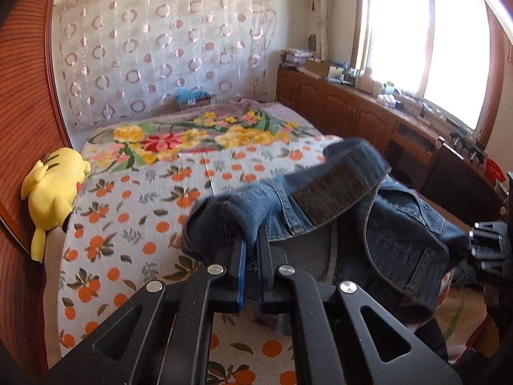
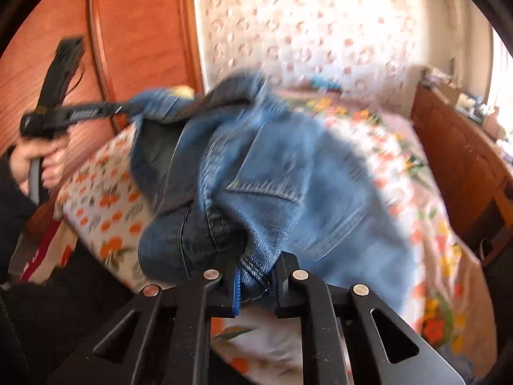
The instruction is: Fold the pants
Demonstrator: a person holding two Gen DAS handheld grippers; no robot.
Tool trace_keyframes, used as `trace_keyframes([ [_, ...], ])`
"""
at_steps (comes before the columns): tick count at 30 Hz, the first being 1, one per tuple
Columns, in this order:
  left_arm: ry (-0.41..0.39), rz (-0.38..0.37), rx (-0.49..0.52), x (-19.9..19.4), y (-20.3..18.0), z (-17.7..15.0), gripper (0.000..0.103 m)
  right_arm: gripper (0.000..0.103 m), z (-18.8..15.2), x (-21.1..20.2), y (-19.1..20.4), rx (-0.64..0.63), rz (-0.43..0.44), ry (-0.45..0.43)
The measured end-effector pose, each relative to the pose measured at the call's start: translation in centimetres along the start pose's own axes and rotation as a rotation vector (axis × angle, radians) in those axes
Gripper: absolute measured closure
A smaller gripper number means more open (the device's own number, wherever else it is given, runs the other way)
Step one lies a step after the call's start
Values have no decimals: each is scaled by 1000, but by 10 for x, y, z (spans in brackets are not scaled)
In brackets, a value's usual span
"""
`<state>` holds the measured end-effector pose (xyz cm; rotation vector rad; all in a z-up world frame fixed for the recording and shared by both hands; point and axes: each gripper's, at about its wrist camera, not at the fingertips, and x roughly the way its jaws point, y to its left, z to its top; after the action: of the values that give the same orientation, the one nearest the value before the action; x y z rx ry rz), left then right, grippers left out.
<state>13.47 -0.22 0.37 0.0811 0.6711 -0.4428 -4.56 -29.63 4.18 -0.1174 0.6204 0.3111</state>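
Observation:
Blue denim jeans hang bunched above the bed, held up by the waistband between both grippers. My left gripper is shut on a fold of the waistband near a belt loop. In the right wrist view it shows at the left, gripping the far end of the waistband, with a hand on its handle. My right gripper is shut on a bunch of denim at the jeans' near edge, below a back pocket. It also shows at the right edge of the left wrist view.
The bed has an orange-fruit print sheet and a floral blanket farther back. A yellow plush toy lies at its left edge against a wooden panel. Wooden cabinets with clutter line the right side under a window.

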Motion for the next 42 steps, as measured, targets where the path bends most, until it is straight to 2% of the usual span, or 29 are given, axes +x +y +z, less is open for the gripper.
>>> trace_keyframes([
  [6, -85, -15, 14, -28, -3, 35, 97, 92, 52, -40, -55, 10, -142, -140],
  [10, -134, -45, 18, -46, -11, 54, 97, 93, 80, -55, -85, 6, -220, -187],
  [14, -170, -55, 67, -61, -29, 68, 97, 93, 96, -65, -107, 7, -282, -219],
  [16, -183, -77, 77, -69, -37, 73, 97, 93, 103, -70, -114, 1, -306, -237],
  [19, -208, -157, 80, -87, -55, 82, 97, 93, 110, -82, -119, -10, -321, -272],
  [25, -292, -234, 151, -135, -102, 112, 97, 94, 112, -119, -116, -4, -368, -357],
  [32, -395, -253, 229, -193, -135, 138, 97, 95, 134, -157, -100, -29, -446, -449],
  [37, -426, -209, 226, -213, -120, 133, 97, 95, 148, -176, -68, -80, -463, -503],
  [42, -403, -152, 187, -204, -78, 103, 97, 95, 164, -148, -24, -138, -412, -505],
])
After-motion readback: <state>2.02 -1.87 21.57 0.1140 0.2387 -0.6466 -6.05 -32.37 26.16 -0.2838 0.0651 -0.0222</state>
